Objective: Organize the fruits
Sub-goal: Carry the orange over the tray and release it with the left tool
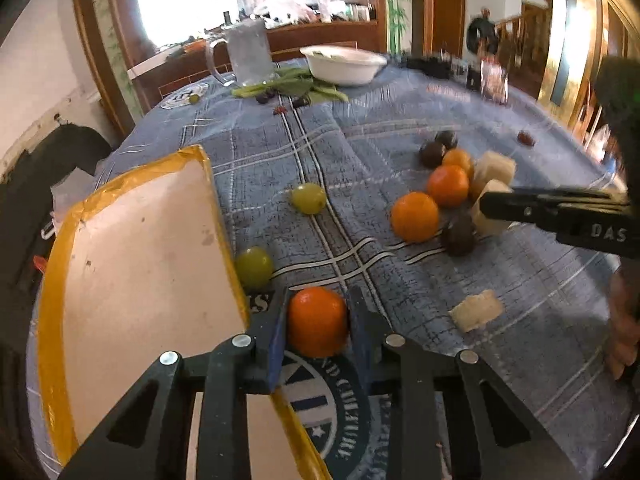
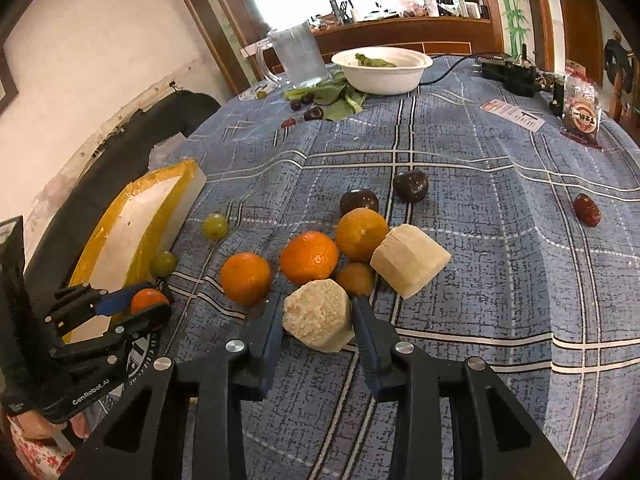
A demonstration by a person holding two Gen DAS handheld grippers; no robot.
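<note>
My left gripper (image 1: 318, 306) is shut on a small orange (image 1: 317, 320) and holds it beside the right edge of a yellow-rimmed white tray (image 1: 140, 248); it also shows in the right wrist view (image 2: 156, 300). My right gripper (image 2: 316, 308) is shut on a pale cut sugarcane chunk (image 2: 318, 316) at the front of a fruit pile. The pile holds several oranges (image 2: 310, 256), a second sugarcane chunk (image 2: 410, 258) and dark plums (image 2: 410, 186). Two green grapes (image 1: 308, 198) (image 1: 254, 266) lie near the tray.
A third pale chunk (image 1: 476, 310) lies on the blue plaid cloth (image 2: 480, 320). At the far side stand a white bowl (image 2: 382, 68), a glass mug (image 2: 296, 54), green leaves (image 2: 340, 98) and a snack packet (image 2: 582, 110). A red date (image 2: 586, 210) lies at the right.
</note>
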